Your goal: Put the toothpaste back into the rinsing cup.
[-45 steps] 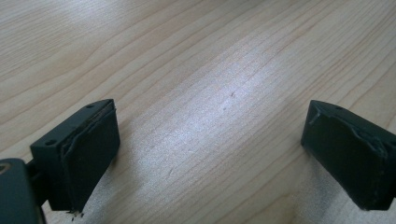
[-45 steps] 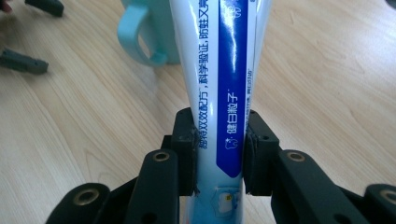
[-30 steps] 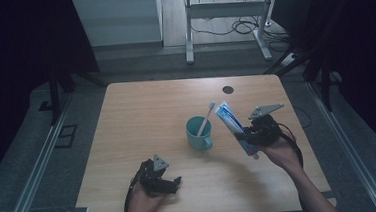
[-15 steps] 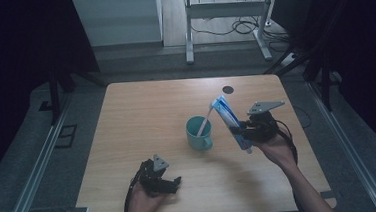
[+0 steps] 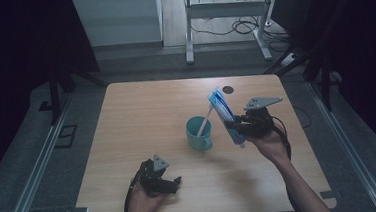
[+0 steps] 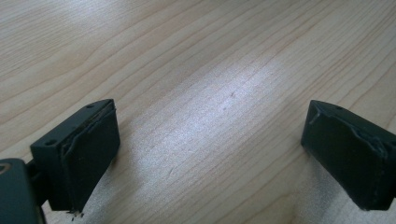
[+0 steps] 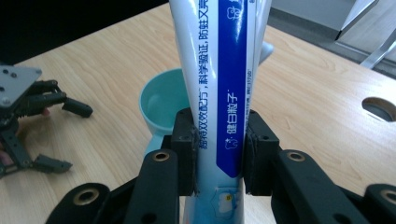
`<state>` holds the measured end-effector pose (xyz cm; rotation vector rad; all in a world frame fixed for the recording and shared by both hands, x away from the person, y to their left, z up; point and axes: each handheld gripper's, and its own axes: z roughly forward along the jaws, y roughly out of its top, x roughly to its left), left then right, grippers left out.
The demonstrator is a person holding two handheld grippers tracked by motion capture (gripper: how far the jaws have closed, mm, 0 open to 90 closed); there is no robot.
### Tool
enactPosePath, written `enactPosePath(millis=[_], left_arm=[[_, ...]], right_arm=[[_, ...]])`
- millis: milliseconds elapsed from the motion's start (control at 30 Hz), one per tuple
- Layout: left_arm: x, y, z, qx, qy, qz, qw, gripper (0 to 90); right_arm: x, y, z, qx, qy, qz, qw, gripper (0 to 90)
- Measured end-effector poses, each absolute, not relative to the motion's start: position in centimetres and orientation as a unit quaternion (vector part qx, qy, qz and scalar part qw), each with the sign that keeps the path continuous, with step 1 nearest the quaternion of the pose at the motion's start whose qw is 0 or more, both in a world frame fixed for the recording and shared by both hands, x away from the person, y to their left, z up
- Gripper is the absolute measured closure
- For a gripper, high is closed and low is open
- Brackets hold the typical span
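My right gripper (image 5: 237,128) (image 7: 218,158) is shut on a blue and white toothpaste tube (image 5: 223,114) (image 7: 219,79), held tilted in the air just right of a teal mug (image 5: 198,133) (image 7: 161,105). A white toothbrush (image 5: 206,121) leans inside the mug. Down near the table's front edge my left gripper (image 5: 169,182) (image 6: 210,158) rests with its jaws wide open, nothing but bare wood between them. The right gripper view also has that left gripper (image 7: 28,121) at its far left.
The wooden table (image 5: 141,114) has a round cable hole (image 5: 228,89) (image 7: 379,108) at its back right. Behind the table stand metal desk legs and loose cables on the floor. Dark curtains flank both sides.
The right hand has carried the toothpaste tube a little left, towards the mug, and stood it more upright. The left gripper has stayed put.
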<state>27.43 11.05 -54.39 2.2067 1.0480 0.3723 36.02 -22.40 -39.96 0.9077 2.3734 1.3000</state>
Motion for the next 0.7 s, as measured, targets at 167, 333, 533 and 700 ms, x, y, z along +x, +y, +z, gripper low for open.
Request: enactPosePath(millis=[167, 333, 533, 700], left_arm=[[27.4, 11.1, -54.4, 0.843, 0.401, 0.142, 0.329, 4.3], [27.4, 11.1, -54.4, 0.843, 0.401, 0.142, 0.329, 4.3], [27.4, 11.1, -54.4, 0.843, 0.400, 0.142, 0.329, 4.3], [27.4, 11.1, -54.4, 0.844, 0.400, 0.142, 0.329, 4.3]], right_arm=[[36.2, -21.9, -39.5, 0.314, 0.818, 0.461, 0.144, 69.5], [36.4, -21.5, -39.3, 0.311, 0.815, 0.467, 0.146, 69.6], [36.6, -20.9, -38.9, 0.310, 0.811, 0.474, 0.146, 69.7], [36.8, -20.5, -38.7, 0.308, 0.808, 0.480, 0.145, 69.8]])
